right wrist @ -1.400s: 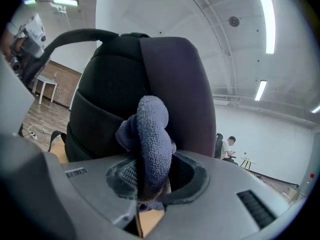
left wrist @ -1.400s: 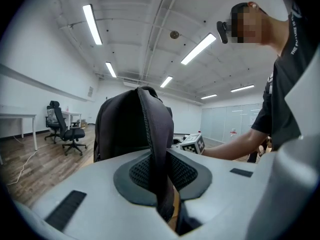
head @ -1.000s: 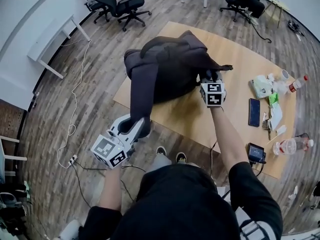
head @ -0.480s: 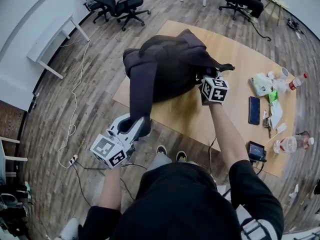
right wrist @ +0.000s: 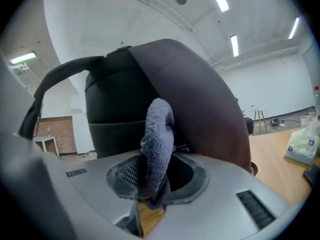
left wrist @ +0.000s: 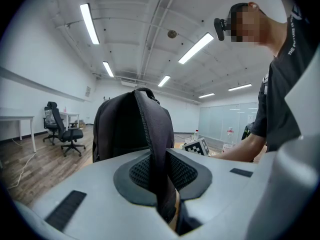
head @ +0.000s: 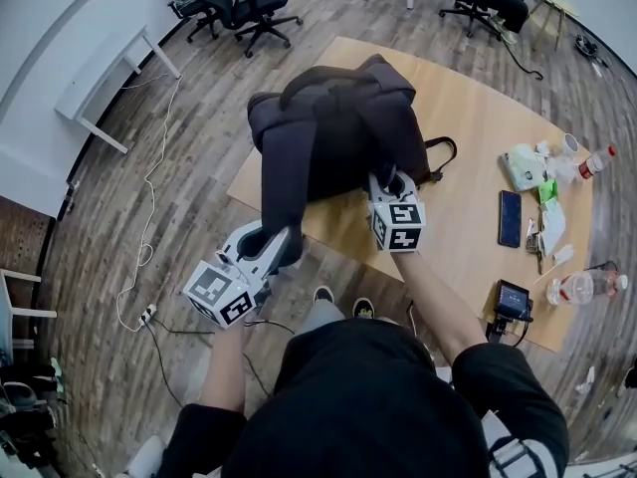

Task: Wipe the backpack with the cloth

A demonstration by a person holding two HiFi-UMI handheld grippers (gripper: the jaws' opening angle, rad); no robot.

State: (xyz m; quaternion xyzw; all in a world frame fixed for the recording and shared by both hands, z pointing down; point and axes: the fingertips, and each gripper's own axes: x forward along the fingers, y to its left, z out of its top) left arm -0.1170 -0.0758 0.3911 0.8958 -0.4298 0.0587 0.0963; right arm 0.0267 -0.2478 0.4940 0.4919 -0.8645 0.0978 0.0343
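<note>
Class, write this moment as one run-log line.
left gripper: shut on strap | right gripper: shut on cloth | cloth: at near side of backpack

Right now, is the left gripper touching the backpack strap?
Touching. In the left gripper view the strap runs down between the left gripper's jaws, which pinch it from both sides with no gap.

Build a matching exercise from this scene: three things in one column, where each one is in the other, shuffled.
Things:
1. cloth
2. backpack strap
3. phone

Places:
A. lying flat on the table
B. clamped in the left gripper
C. clamped in the right gripper

Pairs: 1-C, 2-B, 3-A.
</note>
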